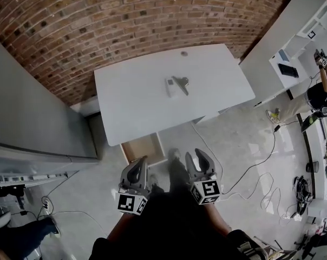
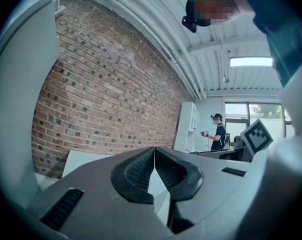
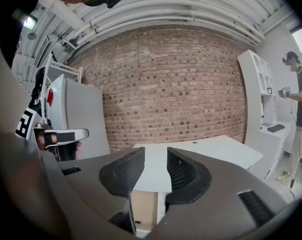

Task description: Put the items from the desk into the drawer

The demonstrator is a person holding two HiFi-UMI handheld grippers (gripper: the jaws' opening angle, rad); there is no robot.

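A white desk (image 1: 152, 99) stands against the brick wall. Near its middle lie a small white box (image 1: 170, 87) and a grey metal item (image 1: 182, 83). Below the desk's near left corner an open wooden drawer (image 1: 143, 148) sticks out; it also shows in the right gripper view as the drawer (image 3: 143, 204) under the desk (image 3: 206, 151). Both grippers hang in front of my body, well short of the desk. The left gripper (image 1: 139, 164) is shut and empty, its jaws touching at the tips (image 2: 154, 149). The right gripper (image 1: 196, 157) is open by a narrow gap (image 3: 156, 156) and holds nothing.
A tall grey cabinet (image 1: 33, 118) stands left of the desk. White shelving (image 1: 293, 47) and a person (image 1: 320, 91) are at the far right. Cables (image 1: 250, 172) trail over the concrete floor to the right of the drawer.
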